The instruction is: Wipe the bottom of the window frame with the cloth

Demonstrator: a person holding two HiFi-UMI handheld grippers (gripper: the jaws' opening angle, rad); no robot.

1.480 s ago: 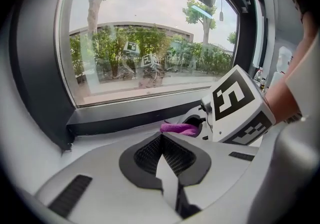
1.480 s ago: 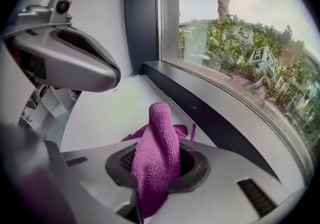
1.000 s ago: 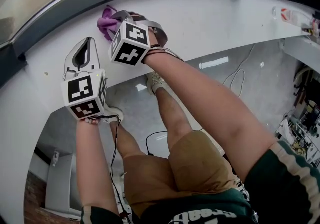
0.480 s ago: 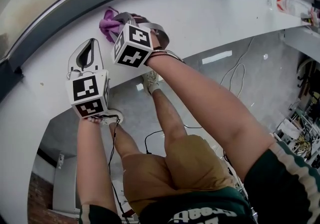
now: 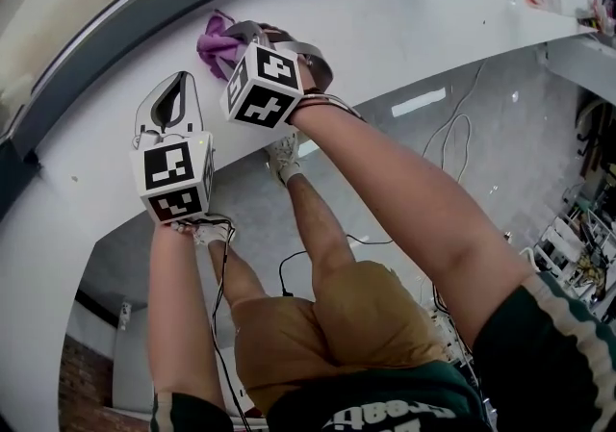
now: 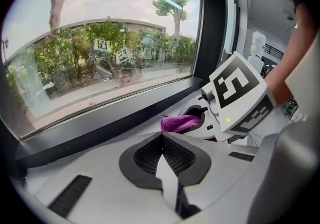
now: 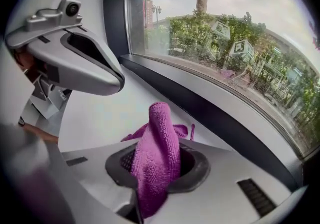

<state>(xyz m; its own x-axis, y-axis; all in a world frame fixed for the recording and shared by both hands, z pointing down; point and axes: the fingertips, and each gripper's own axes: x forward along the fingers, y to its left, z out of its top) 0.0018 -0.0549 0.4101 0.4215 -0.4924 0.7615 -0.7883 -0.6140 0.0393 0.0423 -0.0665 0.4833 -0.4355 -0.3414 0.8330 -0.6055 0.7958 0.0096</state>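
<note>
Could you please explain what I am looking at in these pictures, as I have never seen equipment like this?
There is no robot here: a person holds a two-jaw gripper in each hand. The black-and-white marker cubes are parts of those grippers. The head view comes from a camera on the person's head, looking steeply down onto the white window sill. The other two views come from cameras riding on each gripper, looking along its jaws toward the window. The right gripper is shut on a purple microfibre cloth, which trails onto the sill near the dark bottom rail of the window frame. The left gripper is shut and holds nothing.
</note>
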